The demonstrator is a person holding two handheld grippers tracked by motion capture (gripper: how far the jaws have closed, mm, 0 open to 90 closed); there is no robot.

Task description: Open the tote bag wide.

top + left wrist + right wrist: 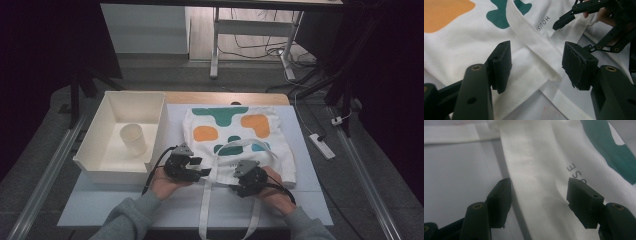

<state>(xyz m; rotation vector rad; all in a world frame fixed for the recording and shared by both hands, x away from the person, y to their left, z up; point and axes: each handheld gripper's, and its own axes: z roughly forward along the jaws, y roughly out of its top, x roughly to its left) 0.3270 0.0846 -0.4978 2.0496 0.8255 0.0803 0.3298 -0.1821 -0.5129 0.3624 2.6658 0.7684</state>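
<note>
Both claws spread: L gripper [536,66] straddles tote bag [235,142] strap [531,42], R gripper [539,202] over hem, ready for pinching; nothing held.

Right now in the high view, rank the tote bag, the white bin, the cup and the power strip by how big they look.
1. Tote bag and white bin: close in spread, too near to call.
2. Cup.
3. Power strip: slimmer than the cup, though of similar length.
</note>
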